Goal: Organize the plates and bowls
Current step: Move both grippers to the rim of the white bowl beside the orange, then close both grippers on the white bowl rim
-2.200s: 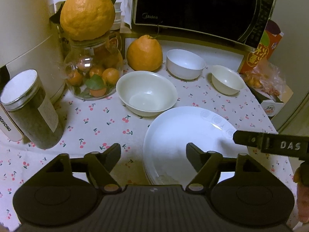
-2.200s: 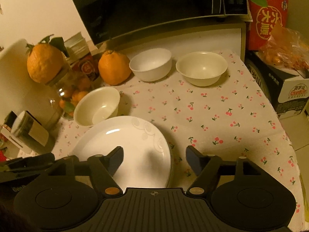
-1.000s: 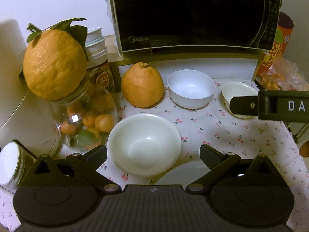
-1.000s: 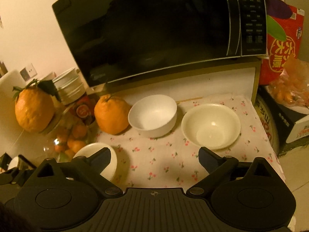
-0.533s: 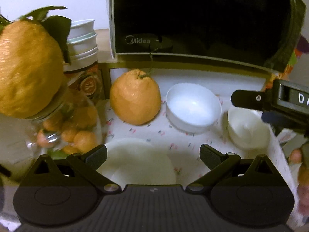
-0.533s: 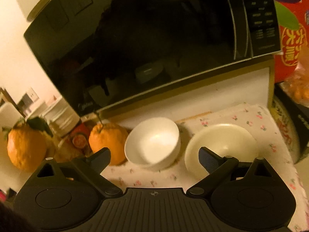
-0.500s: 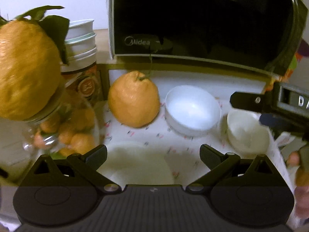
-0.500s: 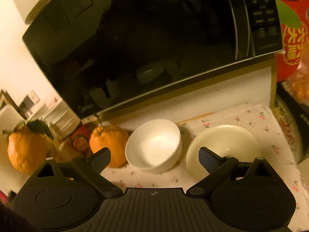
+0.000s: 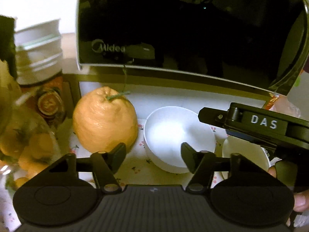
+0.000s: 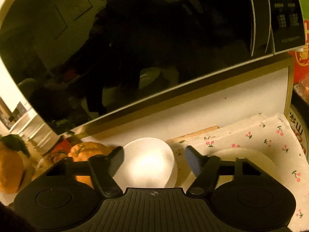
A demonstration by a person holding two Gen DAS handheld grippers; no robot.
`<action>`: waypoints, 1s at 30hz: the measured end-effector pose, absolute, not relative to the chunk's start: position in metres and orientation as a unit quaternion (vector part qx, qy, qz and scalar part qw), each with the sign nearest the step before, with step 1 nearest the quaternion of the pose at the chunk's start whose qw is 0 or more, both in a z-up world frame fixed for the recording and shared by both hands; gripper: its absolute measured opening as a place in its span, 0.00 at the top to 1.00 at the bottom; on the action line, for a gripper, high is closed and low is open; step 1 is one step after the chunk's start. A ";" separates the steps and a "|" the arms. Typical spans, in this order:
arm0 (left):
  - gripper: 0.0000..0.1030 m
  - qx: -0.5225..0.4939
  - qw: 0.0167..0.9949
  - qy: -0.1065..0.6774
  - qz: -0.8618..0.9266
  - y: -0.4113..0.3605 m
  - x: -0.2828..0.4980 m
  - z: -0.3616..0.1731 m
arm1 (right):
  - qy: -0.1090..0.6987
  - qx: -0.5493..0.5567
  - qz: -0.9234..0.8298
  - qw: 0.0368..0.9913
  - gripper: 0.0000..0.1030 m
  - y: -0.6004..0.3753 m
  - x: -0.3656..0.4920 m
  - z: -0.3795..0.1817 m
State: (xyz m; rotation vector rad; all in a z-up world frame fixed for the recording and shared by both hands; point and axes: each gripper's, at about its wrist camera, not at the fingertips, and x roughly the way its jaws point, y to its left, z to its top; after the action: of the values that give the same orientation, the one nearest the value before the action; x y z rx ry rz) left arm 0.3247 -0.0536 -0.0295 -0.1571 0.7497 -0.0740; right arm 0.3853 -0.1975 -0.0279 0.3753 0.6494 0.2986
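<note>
A white bowl (image 9: 173, 133) stands on the cherry-print cloth under the microwave, with a cream bowl (image 9: 245, 156) just to its right. My left gripper (image 9: 153, 152) hovers at the white bowl's near left rim. Its jaws are closing, and the rim lies between them without either pad pressing on it. In the right wrist view the white bowl (image 10: 148, 160) shows between the fingers of my right gripper (image 10: 154, 154), whose jaws are also closing. The cream bowl (image 10: 251, 156) lies behind its right finger. One black right-gripper finger (image 9: 212, 114) reaches over the gap between the bowls.
The black microwave (image 9: 183, 29) overhangs close above the bowls. A large orange citrus (image 9: 105, 119) sits left of the white bowl, beside a glass jar of small oranges (image 9: 29, 145) and stacked tins (image 9: 38, 54). A red carton (image 10: 301, 38) stands right. A hand (image 9: 299, 201) shows.
Both grippers have moved forward and down toward the two back bowls, and their jaws have narrowed. The large bowl and the plate have slid out of view below.
</note>
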 end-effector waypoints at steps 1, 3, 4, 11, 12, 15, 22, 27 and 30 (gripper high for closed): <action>0.50 -0.078 0.926 0.366 -0.038 -0.054 0.327 -0.030 | 0.317 0.181 0.142 0.920 0.42 -0.197 0.388 -0.030; 0.53 -0.078 0.926 0.367 -0.040 -0.055 0.330 -0.034 | 0.319 0.176 0.135 0.922 0.47 -0.195 0.392 -0.035; 0.54 -0.077 0.926 0.368 -0.040 -0.056 0.332 -0.035 | 0.320 0.174 0.131 0.922 0.48 -0.195 0.394 -0.037; 0.62 -0.087 0.923 0.374 -0.035 -0.055 0.341 -0.046 | 0.323 0.160 0.122 0.925 0.62 -0.192 0.397 -0.043; 0.65 -0.088 0.922 0.375 -0.034 -0.055 0.343 -0.048 | 0.323 0.157 0.120 0.925 0.63 -0.192 0.398 -0.044; 0.72 -0.094 0.920 0.379 -0.034 -0.053 0.347 -0.053 | 0.328 0.156 0.118 0.924 0.72 -0.192 0.402 -0.049; 0.82 -0.111 0.918 0.380 -0.030 -0.046 0.356 -0.060 | 0.327 0.153 0.124 0.924 0.84 -0.190 0.403 -0.054; 0.87 -0.115 0.917 0.381 -0.031 -0.039 0.355 -0.060 | 0.326 0.157 0.122 0.924 0.89 -0.195 0.399 -0.053; 0.90 -0.119 0.916 0.382 -0.033 -0.037 0.352 -0.057 | 0.322 0.159 0.122 0.925 0.89 -0.195 0.395 -0.049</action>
State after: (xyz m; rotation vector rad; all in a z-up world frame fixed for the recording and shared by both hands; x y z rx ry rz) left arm 0.3517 -0.0368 -0.0569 -0.2457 0.7853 -0.0679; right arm 0.3954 -0.1946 -0.0486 0.3270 0.6608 0.2503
